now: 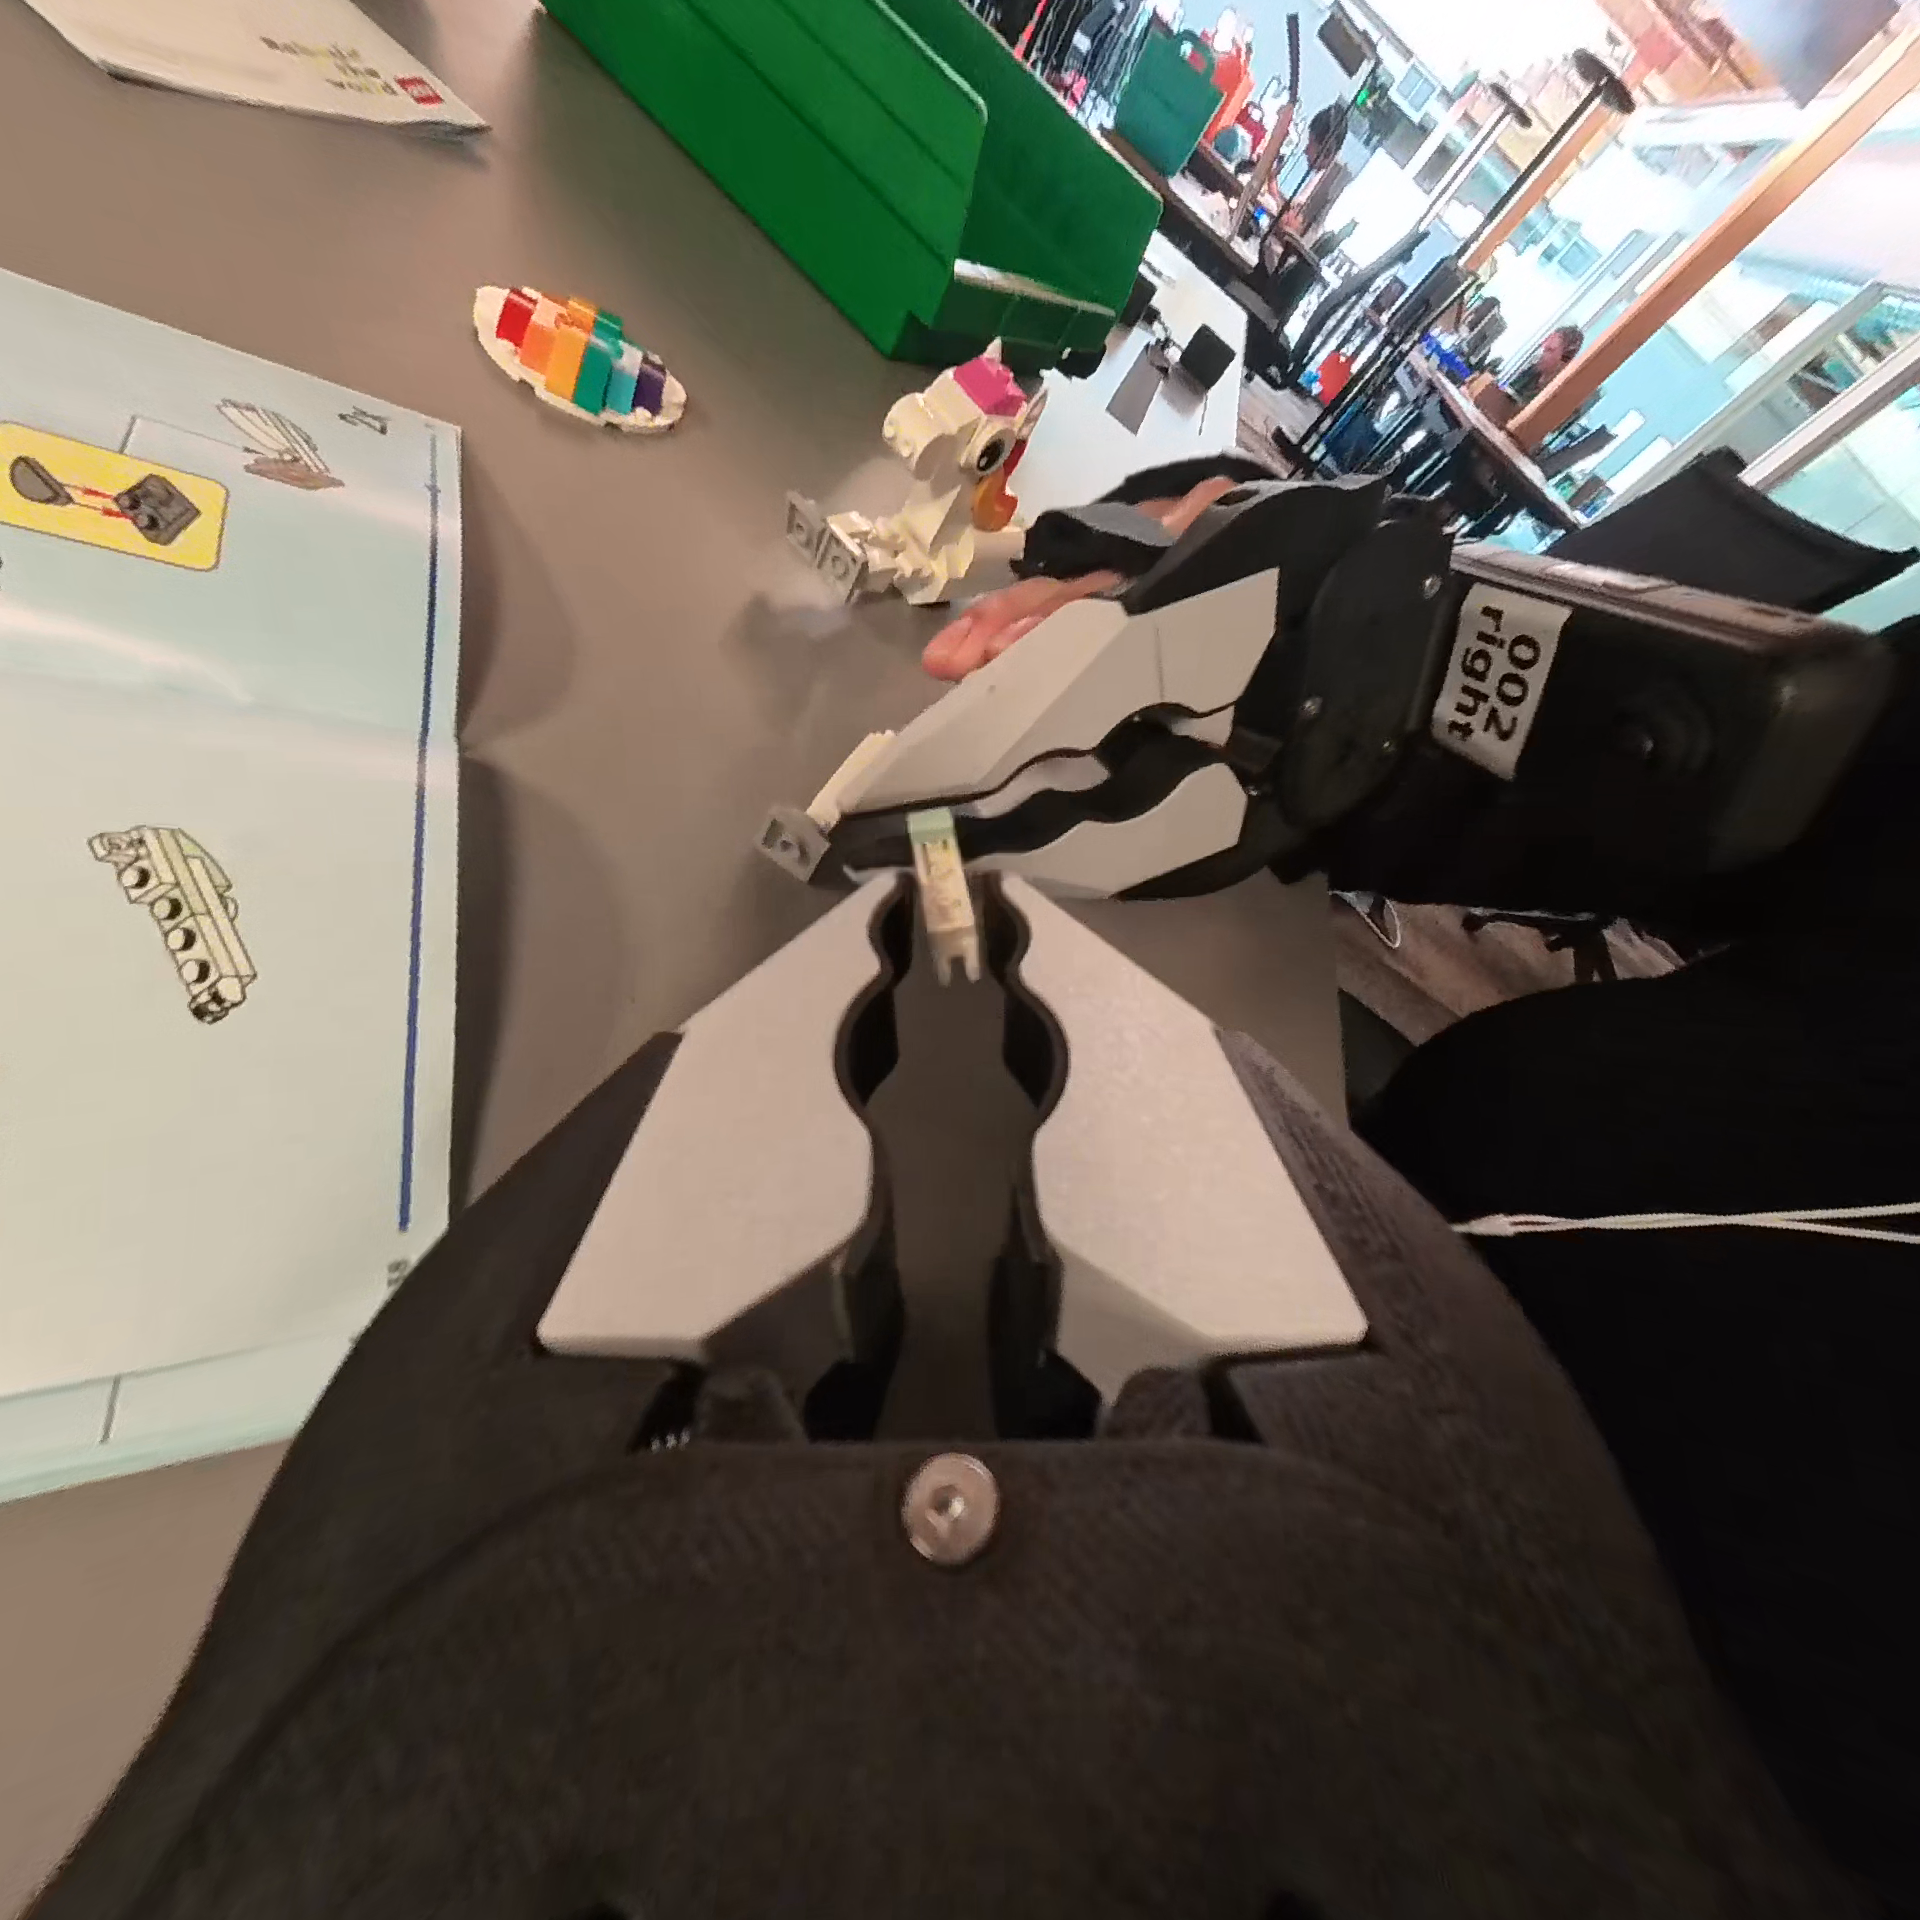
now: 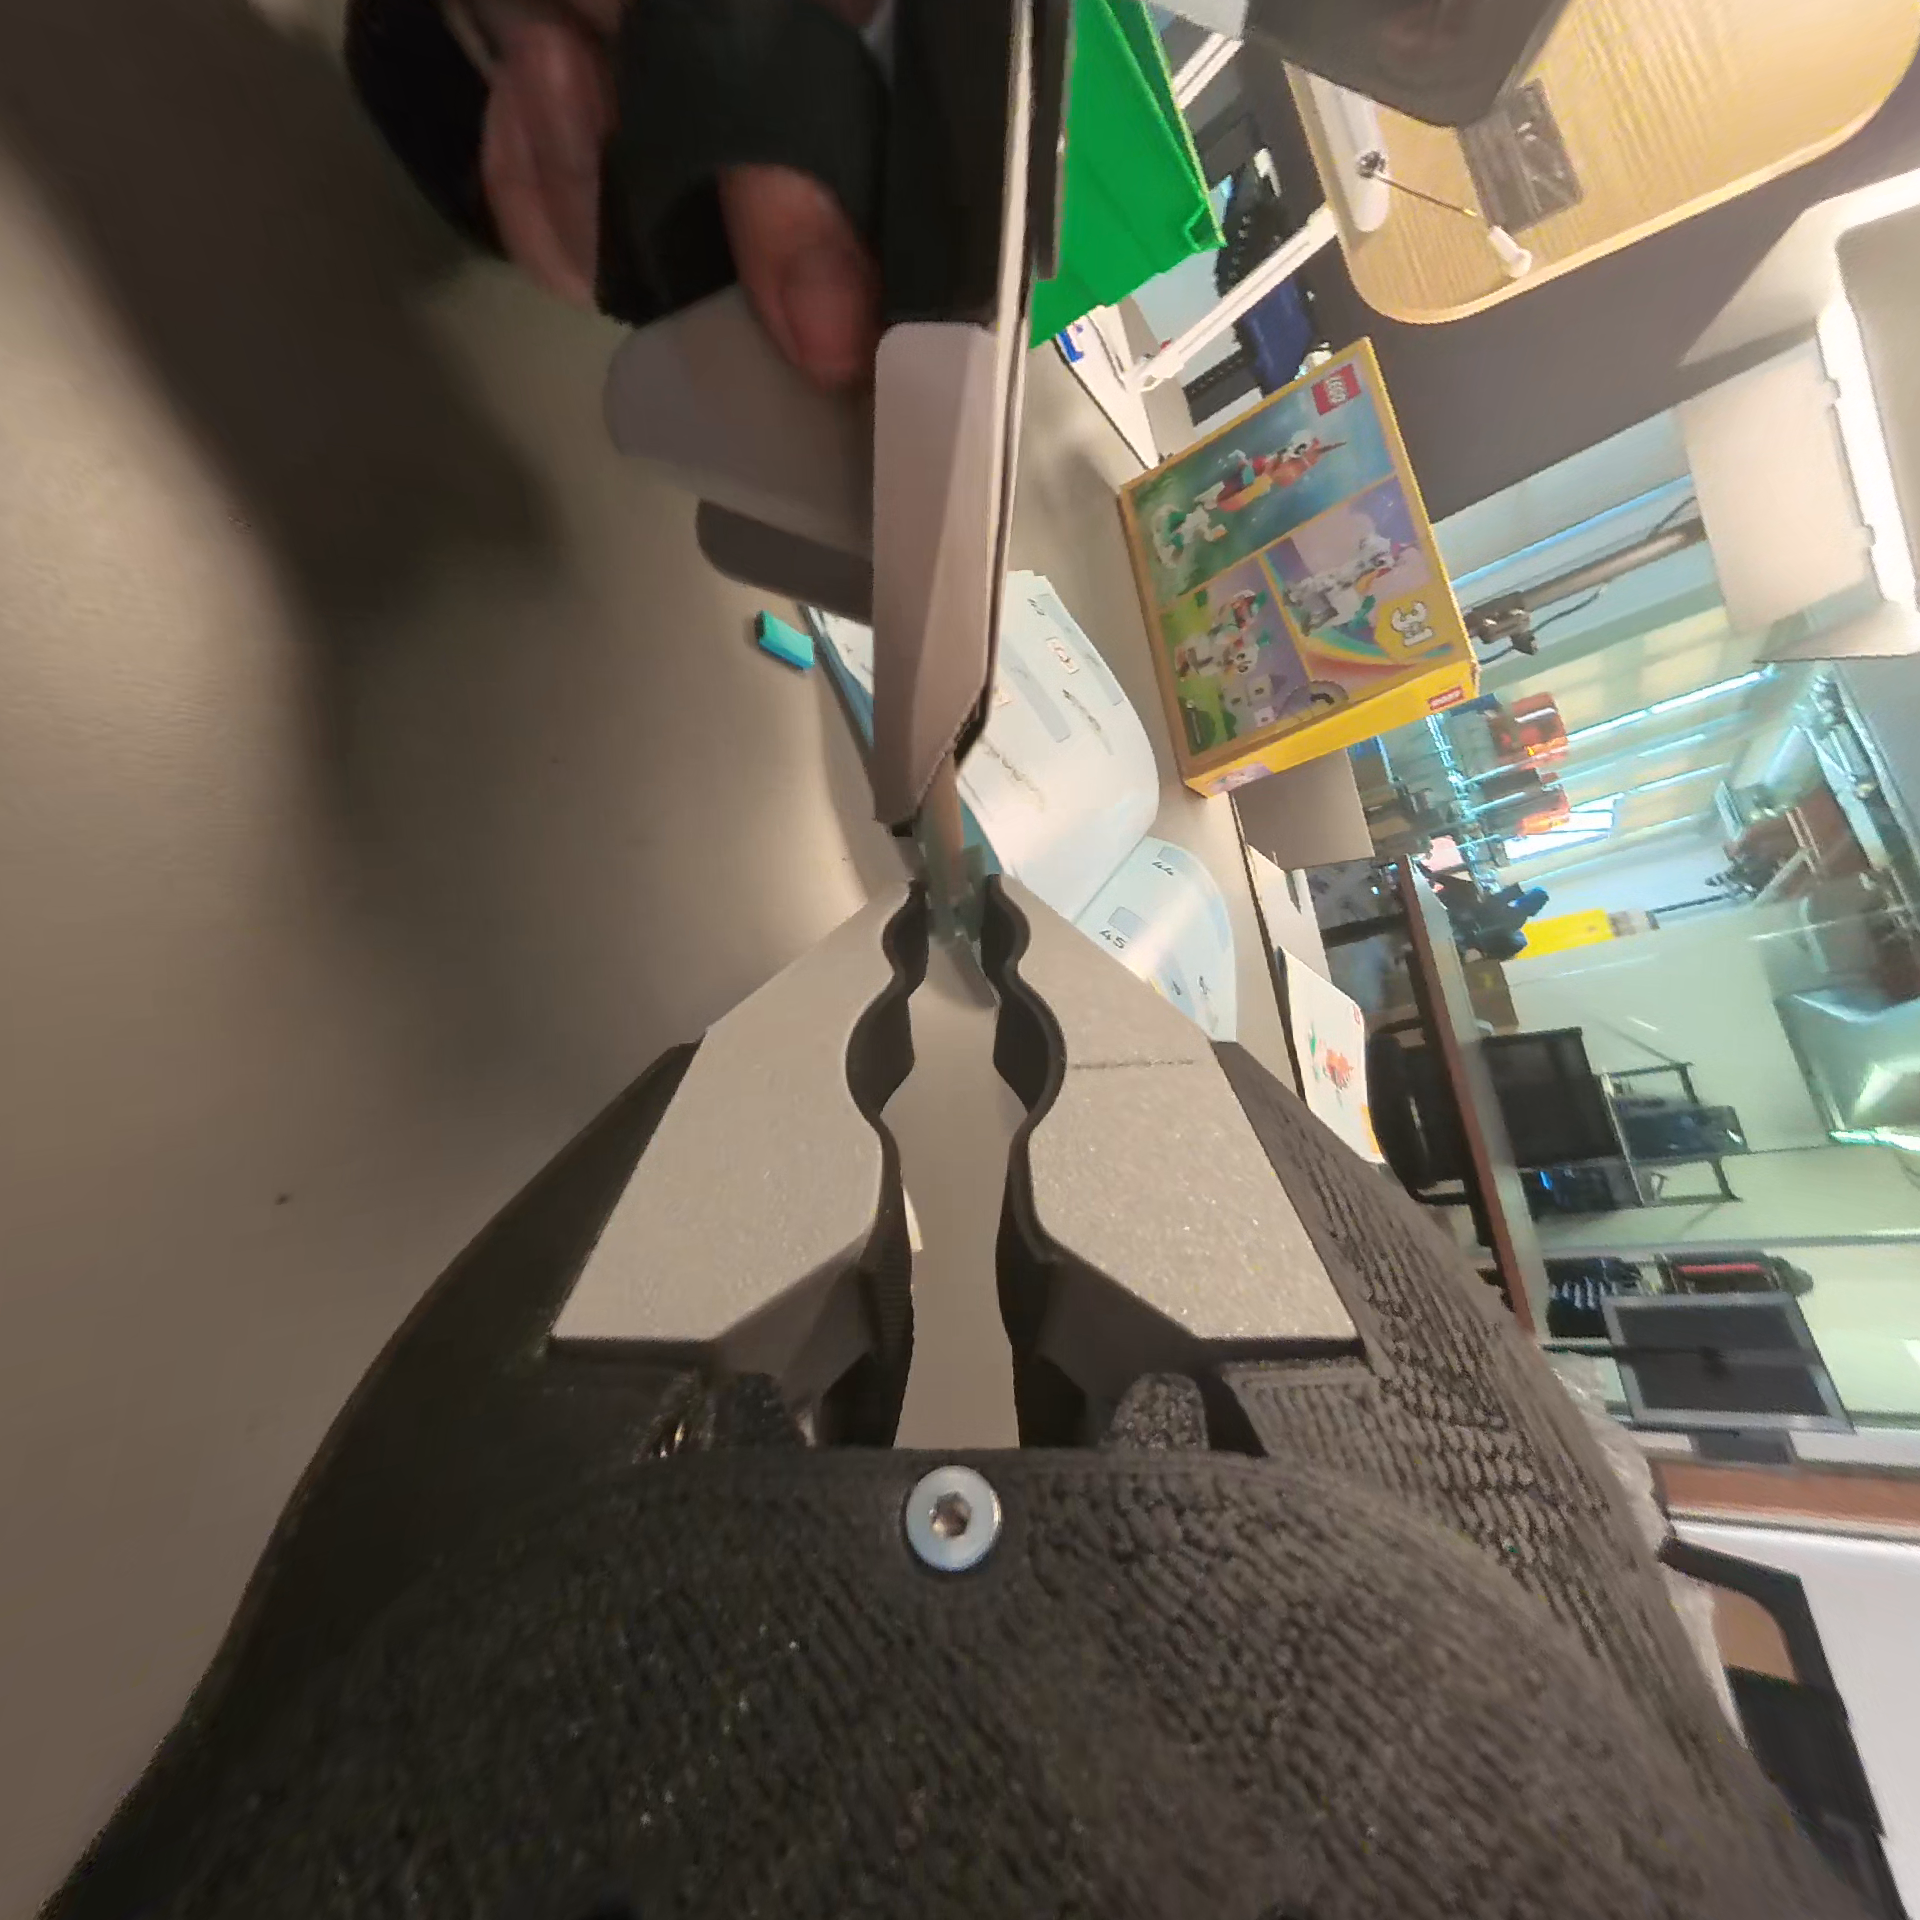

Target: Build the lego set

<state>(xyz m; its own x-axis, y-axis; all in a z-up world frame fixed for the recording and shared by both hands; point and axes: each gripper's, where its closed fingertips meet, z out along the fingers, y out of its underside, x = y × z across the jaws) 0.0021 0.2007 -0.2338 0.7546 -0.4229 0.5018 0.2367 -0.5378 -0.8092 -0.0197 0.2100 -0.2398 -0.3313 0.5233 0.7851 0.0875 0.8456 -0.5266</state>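
Observation:
My left gripper (image 1: 940, 896) is shut on a small white Lego piece with a pale green end (image 1: 943, 914). My right gripper (image 1: 844, 831) comes in from the right, shut on a slim white Lego assembly with a grey plate (image 1: 792, 844) at its tip. The two held pieces meet tip to tip just above the grey table (image 1: 623, 644). In the right wrist view my right gripper (image 2: 951, 914) grips the piece (image 2: 951, 902), and the left gripper (image 2: 935, 623) reaches down from above, blurred. A part-built white unicorn (image 1: 951, 468) lies behind.
An open instruction booklet (image 1: 208, 831) lies to the left. A rainbow build on a white plate (image 1: 577, 358), a green box (image 1: 883, 156) and a second booklet (image 1: 281, 62) sit farther back. A teal brick (image 2: 781, 639) and the Lego set box (image 2: 1299, 582) are beyond. Less than 4 cm separates the two grippers' tips.

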